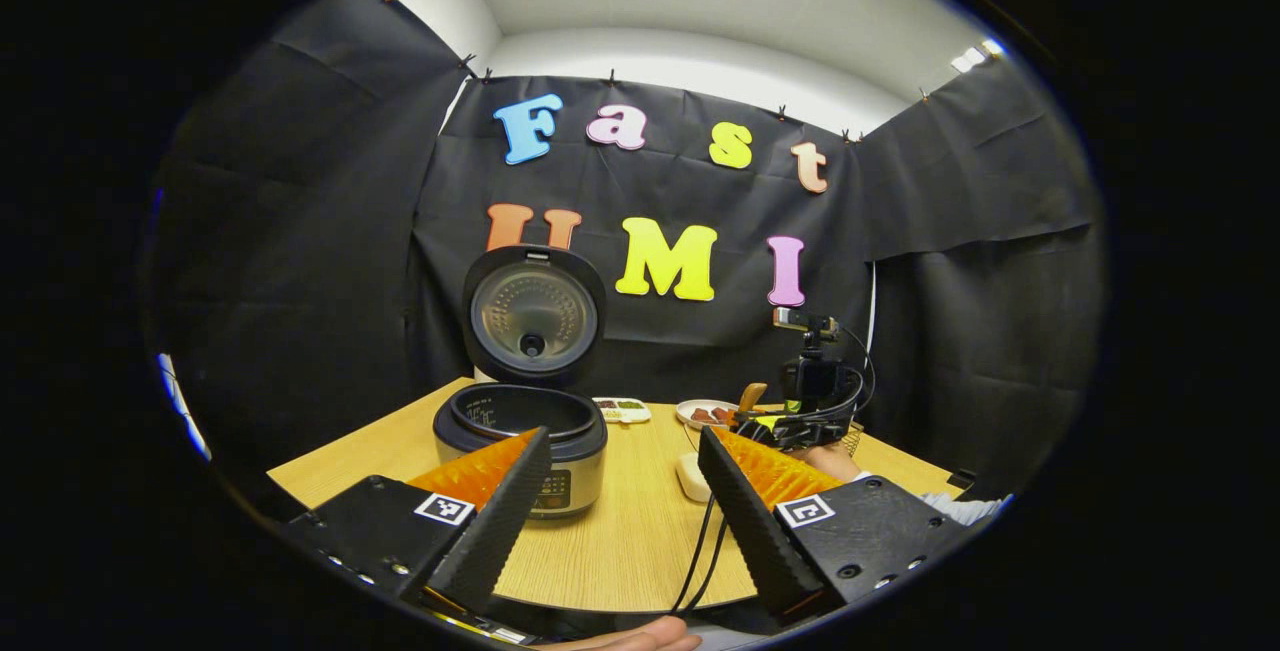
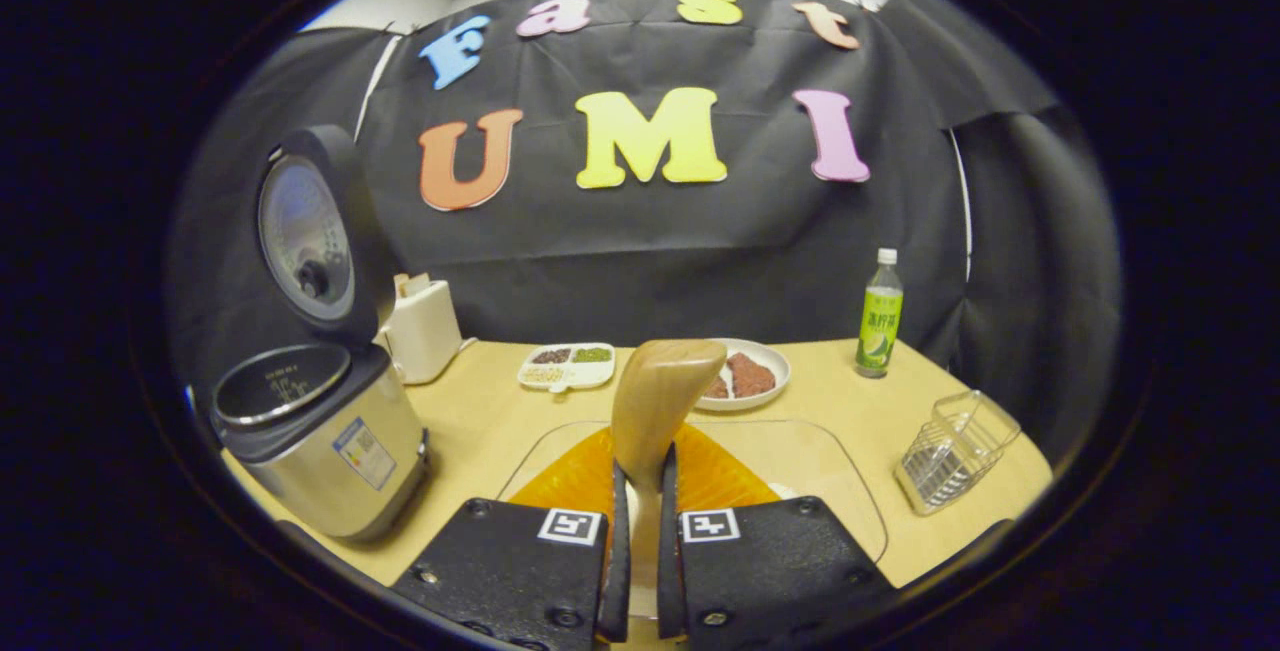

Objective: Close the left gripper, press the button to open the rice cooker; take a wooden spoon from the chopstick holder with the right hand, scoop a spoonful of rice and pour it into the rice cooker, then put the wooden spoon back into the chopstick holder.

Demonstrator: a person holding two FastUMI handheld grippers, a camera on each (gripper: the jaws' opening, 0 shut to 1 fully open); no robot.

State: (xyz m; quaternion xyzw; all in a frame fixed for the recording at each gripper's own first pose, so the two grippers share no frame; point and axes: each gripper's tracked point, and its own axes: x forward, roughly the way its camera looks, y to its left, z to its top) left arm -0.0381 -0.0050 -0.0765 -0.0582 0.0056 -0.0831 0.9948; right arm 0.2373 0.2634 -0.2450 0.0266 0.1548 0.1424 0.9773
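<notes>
Over on the left of the desk (image 2: 480, 431) stands the rice cooker (image 2: 325, 451), lid (image 2: 310, 231) swung up and upright, the inner pot open to view. In the left gripper view the left tool (image 1: 620, 491) hangs near the desk's front edge with its fingers spread wide apart and nothing between them, the cooker just beyond its left finger. Behind the cooker, a white boxy appliance (image 2: 422, 326) sits against the black cloth wall. Moving right along the far side: a small divided white tray (image 2: 567, 365) of dark and green grains, then a round white plate (image 2: 755, 371) with reddish-brown contents. In the middle, the right tool (image 2: 640, 531) has both fingers pressed on the handle of the wooden spoon (image 2: 665, 401), bowl end up, above a clear container (image 2: 840, 491) on the near part of the desk. Farther right, a green bottle (image 2: 881, 316) stands upright near the wall, and the clear chopstick holder (image 2: 955, 451) sits near the desk's right edge. White ceiling with a light panel overhead.
</notes>
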